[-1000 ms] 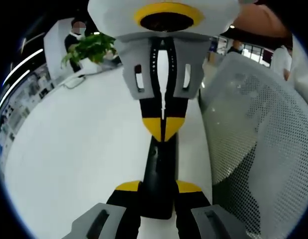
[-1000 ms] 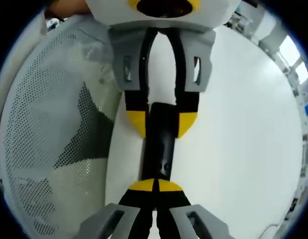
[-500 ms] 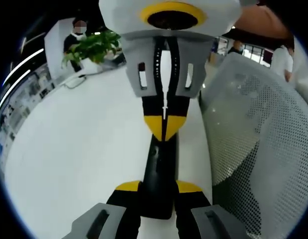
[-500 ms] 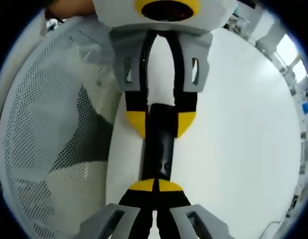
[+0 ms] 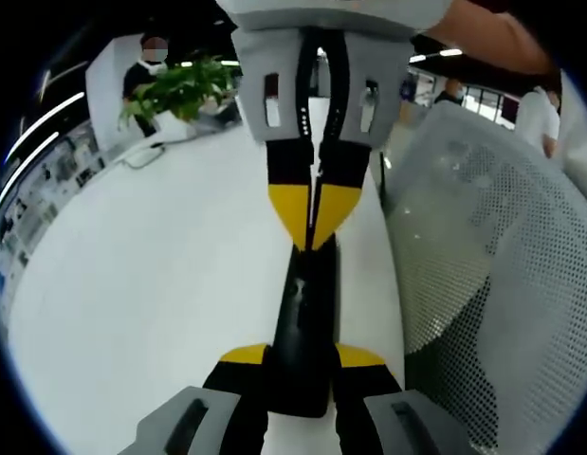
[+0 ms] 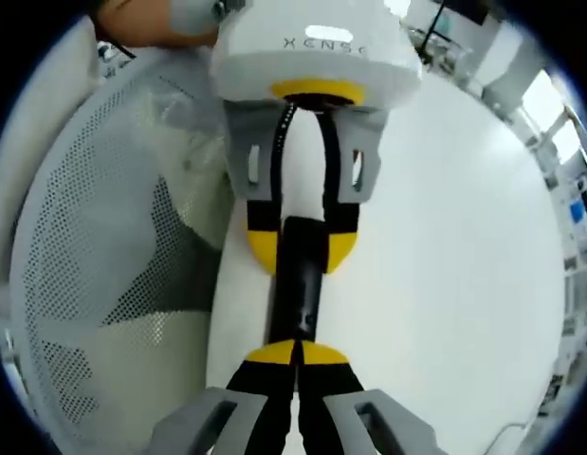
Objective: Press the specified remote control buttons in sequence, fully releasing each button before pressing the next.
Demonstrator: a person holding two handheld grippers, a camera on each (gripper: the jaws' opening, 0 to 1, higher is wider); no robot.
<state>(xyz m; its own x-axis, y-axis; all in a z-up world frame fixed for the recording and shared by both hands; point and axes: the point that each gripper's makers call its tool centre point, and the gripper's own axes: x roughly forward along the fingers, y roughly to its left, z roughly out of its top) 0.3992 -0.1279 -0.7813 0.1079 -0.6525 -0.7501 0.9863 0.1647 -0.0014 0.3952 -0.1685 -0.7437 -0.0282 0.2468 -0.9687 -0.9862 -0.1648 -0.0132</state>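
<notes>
The right gripper point(image 5: 313, 223) – jaws together at 12 o'clock – has lifted, freeing the button; left gripper point(image 5: 301, 365) clamps the remote point(image 5: 305, 313).

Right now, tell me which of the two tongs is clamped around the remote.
The left tongs: their jaws straddle one end of the black remote, gripping its sides. The right tongs are shut, tips together on its face.

Remote point(image 5: 307, 313) buttons too dark to tell, its near end hidden between left gripper point(image 5: 302, 365) jaws.
</notes>
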